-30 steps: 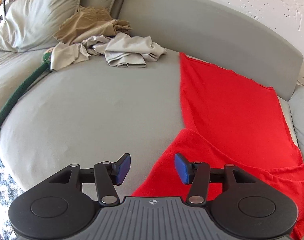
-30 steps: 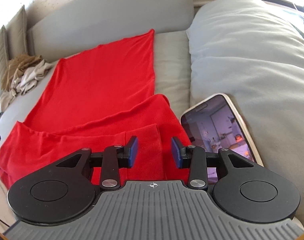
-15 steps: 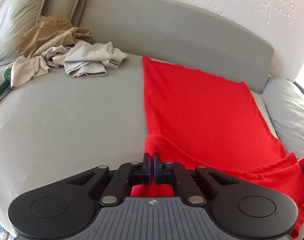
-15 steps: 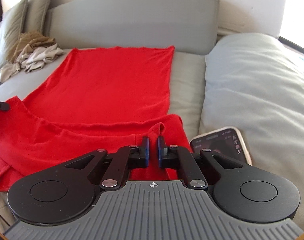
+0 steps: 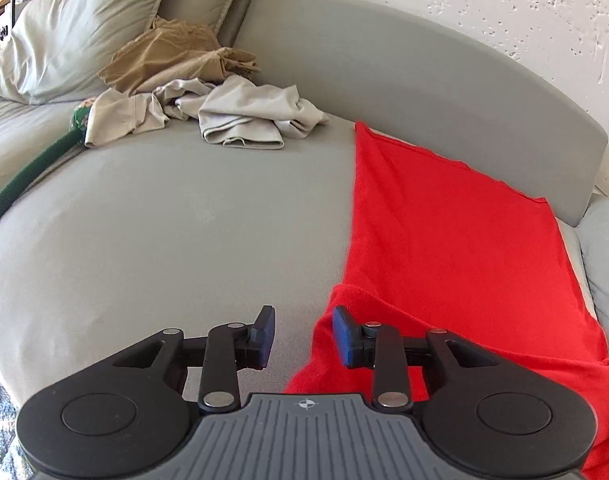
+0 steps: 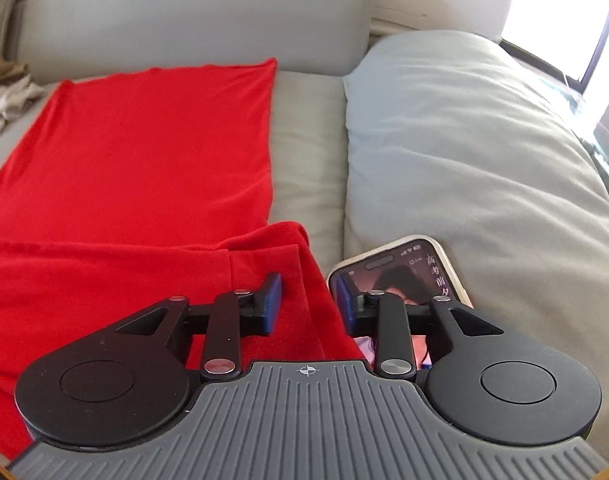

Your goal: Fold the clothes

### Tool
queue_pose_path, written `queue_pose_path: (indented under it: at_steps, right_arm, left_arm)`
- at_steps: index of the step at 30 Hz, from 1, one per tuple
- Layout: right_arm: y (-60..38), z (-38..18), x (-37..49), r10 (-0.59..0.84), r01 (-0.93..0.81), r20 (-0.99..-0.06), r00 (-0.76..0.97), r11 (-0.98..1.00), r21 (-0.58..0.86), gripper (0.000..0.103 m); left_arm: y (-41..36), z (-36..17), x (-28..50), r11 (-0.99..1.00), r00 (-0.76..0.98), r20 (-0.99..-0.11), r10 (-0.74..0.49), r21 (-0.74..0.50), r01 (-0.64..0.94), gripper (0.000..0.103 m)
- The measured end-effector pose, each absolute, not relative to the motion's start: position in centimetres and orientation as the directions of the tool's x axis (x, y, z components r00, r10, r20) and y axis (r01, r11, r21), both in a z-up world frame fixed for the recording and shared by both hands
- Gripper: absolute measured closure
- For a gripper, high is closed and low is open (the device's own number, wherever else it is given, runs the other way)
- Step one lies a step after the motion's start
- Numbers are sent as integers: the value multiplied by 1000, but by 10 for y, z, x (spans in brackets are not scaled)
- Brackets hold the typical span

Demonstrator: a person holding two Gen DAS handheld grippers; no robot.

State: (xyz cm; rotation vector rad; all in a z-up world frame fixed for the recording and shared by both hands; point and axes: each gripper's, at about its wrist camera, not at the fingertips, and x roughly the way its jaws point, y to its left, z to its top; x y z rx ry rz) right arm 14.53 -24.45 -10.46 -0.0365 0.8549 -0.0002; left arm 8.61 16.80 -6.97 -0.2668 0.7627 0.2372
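Note:
A red garment (image 5: 456,240) lies spread flat on the grey sofa seat (image 5: 164,232), its near end folded back into a thick band. My left gripper (image 5: 302,338) hovers at the band's left corner with its jaws opening; the red edge lies just under the right pad, and nothing is pinched. In the right wrist view the same red garment (image 6: 144,168) fills the left half. My right gripper (image 6: 308,304) stands over the band's right corner, jaws opening, with red cloth below the gap but the pads apart from it.
A heap of beige and tan clothes (image 5: 208,100) lies at the back left by pillows (image 5: 84,28). A green strap (image 5: 28,176) runs down the left. A lit phone (image 6: 400,276) rests against a big grey cushion (image 6: 484,152) right of the right gripper.
Both grippers closed on the folded red edge half a second ago and have since opened off it. The red band now lies on the seat, and both views have swung slightly.

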Motion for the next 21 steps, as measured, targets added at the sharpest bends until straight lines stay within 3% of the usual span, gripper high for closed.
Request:
queue_pose_path:
  at_steps: [7, 9, 13, 21]
  right_arm:
    - [-286, -67, 61, 190, 36, -673, 715, 951, 307, 56]
    - [-283, -66, 38, 219, 15, -646, 732, 942, 336, 66]
    - [-265, -73, 26, 266, -55, -648, 714, 944, 326, 71]
    - [-205, -92, 74, 242, -209, -705, 667, 969, 135, 68]
  left_arm:
    - [134, -45, 39, 963, 646, -761, 56, -130, -237, 66]
    - [119, -50, 32, 968, 609, -793, 17, -140, -210, 66]
    - [87, -62, 23, 979, 570, -820, -50, -153, -134, 63]
    - [66, -80, 50, 991, 681, -724, 104, 18, -132, 63]
